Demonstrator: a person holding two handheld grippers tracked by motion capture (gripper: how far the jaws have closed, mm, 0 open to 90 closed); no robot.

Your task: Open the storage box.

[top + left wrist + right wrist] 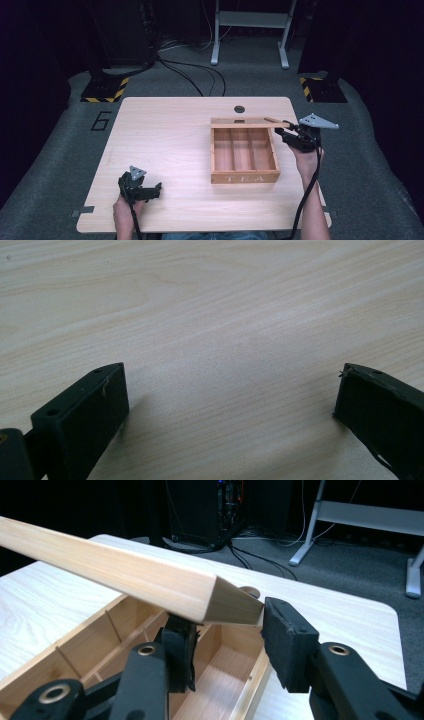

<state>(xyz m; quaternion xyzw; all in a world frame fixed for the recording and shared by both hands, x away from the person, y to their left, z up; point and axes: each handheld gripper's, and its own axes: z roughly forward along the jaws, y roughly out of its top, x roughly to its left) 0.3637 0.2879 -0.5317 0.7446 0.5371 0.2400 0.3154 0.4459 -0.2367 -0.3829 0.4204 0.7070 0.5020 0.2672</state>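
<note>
So nearest the person, the left gripper (150, 191) is sitting low over the worktop (165, 145) close to its near-left corner, and in the left gripper view its jaws are standing wide apart with nothing but bare pale wood grain between them; both jaws are getting cut off by the bottom edge there, so you're only seeing the tips. The left hand (125, 210) is partly running out of the bottom of the high view too. Moving further back, the wooden tea box (244, 156) is resting right of the middle of the worktop, with "TEA" lettered on its near wall and three compartments inside, though what's at their bottoms is too small to make out from above. Its lid (245, 122) is standing raised along the far wall. The right gripper (227, 630) is reaching in at the box's far-right corner, jaws sitting either side of the lid's corner (235, 605), one pad under it and one beside it. Whether they're actually squeezing it, can't tell. Beyond the far edge it's dark floor, cables and a grey stand (250, 30).
</note>
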